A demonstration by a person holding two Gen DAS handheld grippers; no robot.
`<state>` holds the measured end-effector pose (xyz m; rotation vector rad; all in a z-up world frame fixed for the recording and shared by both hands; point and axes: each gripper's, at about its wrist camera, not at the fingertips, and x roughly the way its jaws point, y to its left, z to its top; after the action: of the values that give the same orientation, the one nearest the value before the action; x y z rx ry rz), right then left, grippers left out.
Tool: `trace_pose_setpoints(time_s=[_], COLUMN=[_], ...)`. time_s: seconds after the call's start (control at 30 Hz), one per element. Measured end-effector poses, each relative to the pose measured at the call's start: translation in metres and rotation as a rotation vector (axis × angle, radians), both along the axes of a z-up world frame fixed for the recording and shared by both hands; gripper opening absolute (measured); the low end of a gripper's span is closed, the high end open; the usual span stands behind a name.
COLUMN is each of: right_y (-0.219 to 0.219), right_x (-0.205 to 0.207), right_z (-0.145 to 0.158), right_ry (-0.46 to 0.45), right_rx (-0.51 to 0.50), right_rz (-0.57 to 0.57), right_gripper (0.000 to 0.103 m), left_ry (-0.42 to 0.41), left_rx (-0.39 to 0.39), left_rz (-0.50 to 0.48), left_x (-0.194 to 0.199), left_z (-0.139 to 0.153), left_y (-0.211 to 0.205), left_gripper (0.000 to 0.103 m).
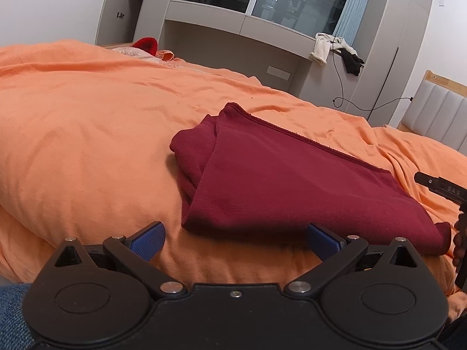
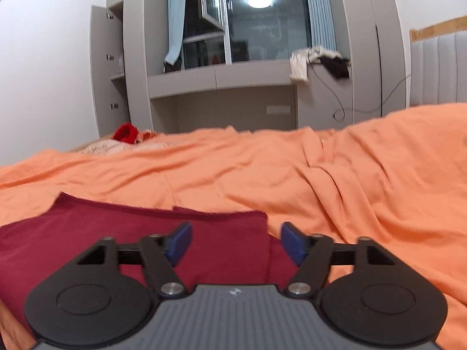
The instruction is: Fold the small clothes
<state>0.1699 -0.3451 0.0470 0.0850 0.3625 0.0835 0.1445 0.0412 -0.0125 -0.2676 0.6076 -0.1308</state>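
- While the dark red garment (image 1: pixel 292 180) lies folded on the orange duvet (image 1: pixel 87 122), neither gripper holds it.
- In the left wrist view the garment sits as a flat, layered rectangle, with a hemmed edge running along its far side and a rounded bunch of cloth at its left end.
- The left gripper (image 1: pixel 235 240) hangs just short of the garment's near edge, jaws spread wide; its blue pads (image 1: pixel 147 240) press on nothing, and only orange bedding shows between them.
- The right gripper (image 2: pixel 235 243) hovers over the garment's right end with jaws apart; no cloth is pinched between its pads (image 2: pixel 181 242).
- Its right pad lies past the garment's right edge, over the duvet, as far as the blurred right wrist view lets me judge.
- The right gripper's black body (image 1: pixel 443 188) also shows at the right margin of the left wrist view, beside the garment's right end, with fingers (image 1: pixel 458 243) of the person's hand below it.
- Beyond the bed stand a grey built-in cabinet (image 2: pixel 221 78) and a dark window (image 2: pixel 262 29); pale and black clothes (image 2: pixel 318 61) hang off the ledge.
- A small bright red item (image 2: pixel 126 133) lies at the far left end of the bed.
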Motion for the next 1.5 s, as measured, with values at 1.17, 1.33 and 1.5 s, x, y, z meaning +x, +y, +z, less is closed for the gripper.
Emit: trace_pose_setpoints(time_s=[1.17, 1.33, 1.5], right_y=[0.100, 0.099, 0.096], right_x=[-0.036, -0.036, -0.037], right_z=[-0.054, -0.057, -0.058], right_ry=[-0.052, -0.051, -0.048], right_rx=[-0.175, -0.150, -0.140], right_rz=[0.151, 0.145, 0.150], right_gripper=[0.103, 0.103, 0.103], left_ry=[0.054, 0.023, 0.015], left_rx=[-0.306, -0.262, -0.192], left_rz=[0.067, 0.088, 0.073], left_x=[0.007, 0.019, 0.032], left_z=[-0.011, -0.001, 0.002], left_y=[-0.006, -0.023, -0.042], left_gripper=[0.102, 0.100, 0.101])
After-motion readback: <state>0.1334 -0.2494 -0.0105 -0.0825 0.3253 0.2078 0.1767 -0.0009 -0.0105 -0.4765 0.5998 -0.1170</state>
